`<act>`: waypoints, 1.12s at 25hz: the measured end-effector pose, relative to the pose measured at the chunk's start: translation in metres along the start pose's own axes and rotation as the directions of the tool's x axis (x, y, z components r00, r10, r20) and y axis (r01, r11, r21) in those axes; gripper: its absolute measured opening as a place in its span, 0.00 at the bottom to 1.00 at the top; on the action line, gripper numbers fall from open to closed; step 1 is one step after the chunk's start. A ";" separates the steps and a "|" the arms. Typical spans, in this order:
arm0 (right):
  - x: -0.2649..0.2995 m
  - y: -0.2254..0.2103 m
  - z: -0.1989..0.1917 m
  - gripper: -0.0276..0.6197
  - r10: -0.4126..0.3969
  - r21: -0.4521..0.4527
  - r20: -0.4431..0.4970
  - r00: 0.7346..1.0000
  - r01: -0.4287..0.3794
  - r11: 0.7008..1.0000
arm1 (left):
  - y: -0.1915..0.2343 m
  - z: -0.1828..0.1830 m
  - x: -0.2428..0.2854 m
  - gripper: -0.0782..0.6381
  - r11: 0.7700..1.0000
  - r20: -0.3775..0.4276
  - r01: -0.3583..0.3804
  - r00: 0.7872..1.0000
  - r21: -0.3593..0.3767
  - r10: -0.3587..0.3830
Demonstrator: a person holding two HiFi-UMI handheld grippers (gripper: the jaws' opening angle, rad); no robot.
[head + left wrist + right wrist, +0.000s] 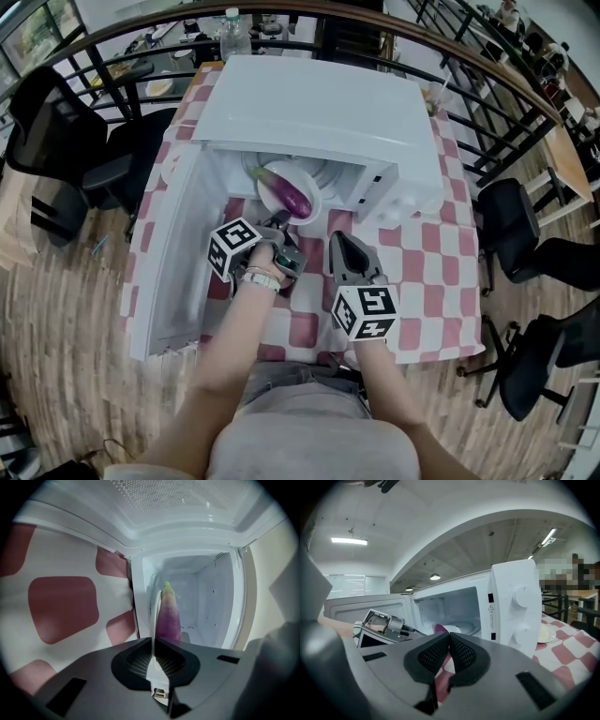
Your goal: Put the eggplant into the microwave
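A purple eggplant [286, 190] with a green stem lies on a white plate [309, 202] at the mouth of the open white microwave [309, 112]. My left gripper [279, 225] is shut on the plate's near rim. In the left gripper view the plate [152, 620] shows edge-on between the pads, and the eggplant [168, 616] points into the cavity [211, 597]. My right gripper [342, 242] hangs shut and empty just right of the left one, over the checked cloth. The right gripper view shows the microwave [511, 602], the eggplant [439, 628] and the left gripper [384, 625].
The microwave door [173, 253] stands swung open to the left. A small white dish [543, 634] sits on the red-and-white checked table [441, 272] right of the microwave. Black chairs [534, 253] and a metal railing [487, 112] surround the table.
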State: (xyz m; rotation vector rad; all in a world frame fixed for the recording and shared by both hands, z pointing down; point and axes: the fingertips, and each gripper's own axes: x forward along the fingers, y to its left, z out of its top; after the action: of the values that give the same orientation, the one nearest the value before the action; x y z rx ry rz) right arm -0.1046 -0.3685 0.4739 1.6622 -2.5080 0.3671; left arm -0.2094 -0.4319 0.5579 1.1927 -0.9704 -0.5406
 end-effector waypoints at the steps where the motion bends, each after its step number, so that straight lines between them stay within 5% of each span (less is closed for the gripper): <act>1: 0.000 0.000 -0.001 0.08 0.004 0.007 -0.002 1.000 -0.004 1.000 | -0.001 0.001 0.002 0.14 1.000 0.004 -0.003 1.000 -0.003 0.003; 9: 0.007 0.000 0.001 0.08 0.022 0.063 0.010 1.000 -0.023 0.998 | -0.004 0.007 0.019 0.14 1.000 0.033 -0.012 0.999 -0.005 0.012; 28: 0.025 0.007 -0.005 0.08 0.014 -0.037 -0.037 0.999 -0.015 0.999 | -0.011 0.024 0.044 0.14 0.999 0.095 -0.033 0.995 -0.040 0.036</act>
State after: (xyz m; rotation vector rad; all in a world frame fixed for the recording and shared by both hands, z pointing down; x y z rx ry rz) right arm -0.1214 -0.3864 0.4828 1.6097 -2.4865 0.3474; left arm -0.2057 -0.4825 0.5642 1.1218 -1.0555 -0.5906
